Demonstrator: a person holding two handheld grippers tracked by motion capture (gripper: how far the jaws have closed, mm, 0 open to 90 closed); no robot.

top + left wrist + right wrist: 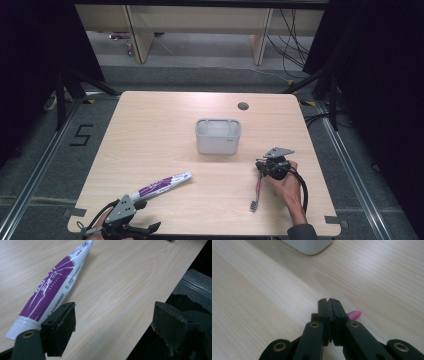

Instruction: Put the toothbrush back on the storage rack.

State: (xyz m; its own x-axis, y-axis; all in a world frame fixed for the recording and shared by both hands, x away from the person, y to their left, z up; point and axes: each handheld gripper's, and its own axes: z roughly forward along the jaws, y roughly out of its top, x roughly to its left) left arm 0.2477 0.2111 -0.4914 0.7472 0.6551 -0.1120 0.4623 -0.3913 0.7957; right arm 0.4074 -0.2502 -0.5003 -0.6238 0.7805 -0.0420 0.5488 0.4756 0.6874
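One toothpaste tube (161, 186), one toothbrush (257, 192) and one grey holder (218, 136) at twelve o'clock; left gripper (131, 229) gapes empty, right gripper (329, 305) pinches the toothbrush.

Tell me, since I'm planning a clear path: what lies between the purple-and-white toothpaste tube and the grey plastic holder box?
Nothing: in the high view, bare light wooden table separates the purple-and-white toothpaste tube from the grey plastic holder box.

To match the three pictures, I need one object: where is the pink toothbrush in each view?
High view: toothbrush lies lower right, beside the right gripper.
Left gripper view: I cannot place it.
Right gripper view: its pink end pokes out right of the shut jaws.
Shared landmark: the white holder.
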